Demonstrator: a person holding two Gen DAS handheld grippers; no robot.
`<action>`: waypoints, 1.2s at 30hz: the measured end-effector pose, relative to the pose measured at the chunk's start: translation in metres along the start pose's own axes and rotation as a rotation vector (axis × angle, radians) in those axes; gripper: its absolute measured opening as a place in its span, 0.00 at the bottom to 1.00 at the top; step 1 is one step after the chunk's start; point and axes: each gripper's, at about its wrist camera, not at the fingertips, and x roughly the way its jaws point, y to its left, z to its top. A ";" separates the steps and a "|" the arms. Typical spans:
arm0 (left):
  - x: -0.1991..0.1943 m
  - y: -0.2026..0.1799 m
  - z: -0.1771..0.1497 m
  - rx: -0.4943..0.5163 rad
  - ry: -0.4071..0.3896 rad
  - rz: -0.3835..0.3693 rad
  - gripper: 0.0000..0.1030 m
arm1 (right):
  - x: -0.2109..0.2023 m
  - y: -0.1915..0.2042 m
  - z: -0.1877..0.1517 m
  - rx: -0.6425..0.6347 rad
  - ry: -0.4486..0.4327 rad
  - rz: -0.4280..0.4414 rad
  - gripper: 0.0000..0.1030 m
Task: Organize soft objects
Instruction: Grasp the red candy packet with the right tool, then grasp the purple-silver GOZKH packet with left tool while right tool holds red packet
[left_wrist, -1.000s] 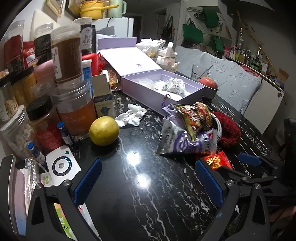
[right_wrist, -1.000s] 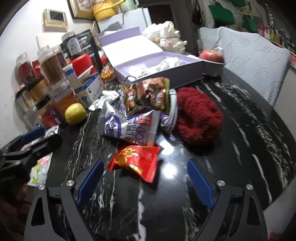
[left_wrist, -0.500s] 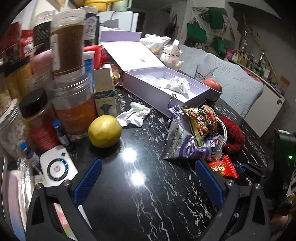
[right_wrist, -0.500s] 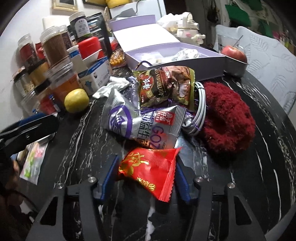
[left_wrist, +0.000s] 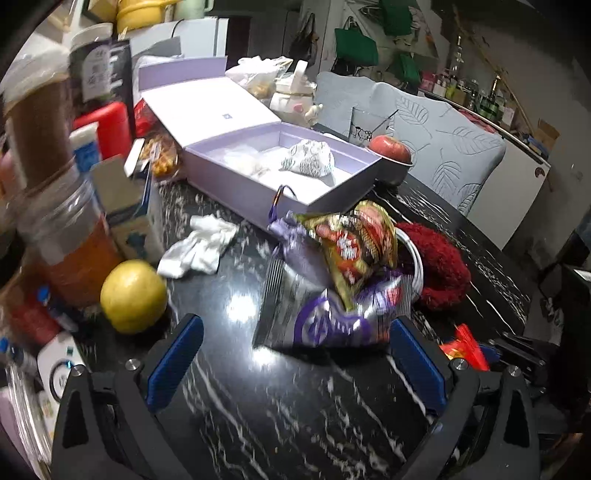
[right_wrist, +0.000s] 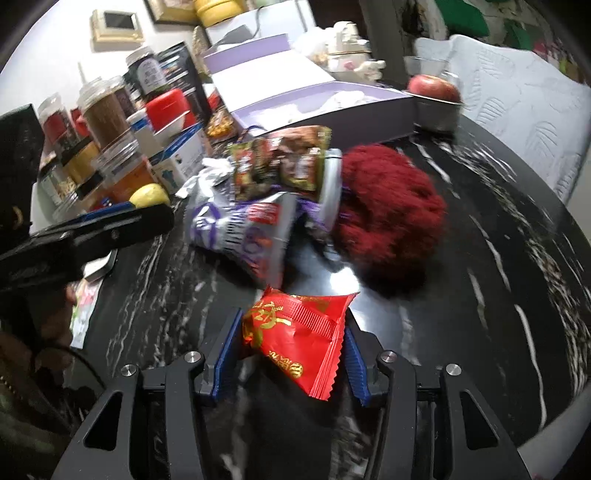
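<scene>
My right gripper (right_wrist: 290, 354) has its jaws closing, and the blue pads press both edges of a red snack packet (right_wrist: 295, 332) just above the black marble table (right_wrist: 480, 277). The left wrist view shows that packet (left_wrist: 465, 347) at the right edge. My left gripper (left_wrist: 295, 365) is open, with nothing between its pads, right in front of a purple snack bag (left_wrist: 325, 325). A brown snack bag (left_wrist: 351, 243) lies on top of the purple one. A red fluffy cloth (right_wrist: 388, 221) sits beside them. Behind stands an open lilac box (left_wrist: 236, 192).
Jars (left_wrist: 62, 221), a carton and bottles crowd the left side. A lemon (left_wrist: 133, 295) and a crumpled white tissue (left_wrist: 199, 247) lie near them. An apple (left_wrist: 389, 146) rests in a bowl behind the box. A padded chair stands past the table's far edge.
The right jaws have come together from wide open onto the red packet. My left gripper has moved in toward the pile of snack bags, still open.
</scene>
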 end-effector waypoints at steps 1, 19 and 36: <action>0.002 -0.002 0.004 0.010 -0.011 0.021 1.00 | -0.003 -0.005 -0.001 0.010 -0.005 0.002 0.49; 0.051 -0.008 0.020 0.149 0.002 0.377 1.00 | -0.011 -0.034 -0.003 0.086 -0.051 0.085 0.49; 0.003 -0.017 -0.023 0.165 0.122 0.442 1.00 | -0.018 -0.031 -0.014 0.061 -0.073 0.106 0.49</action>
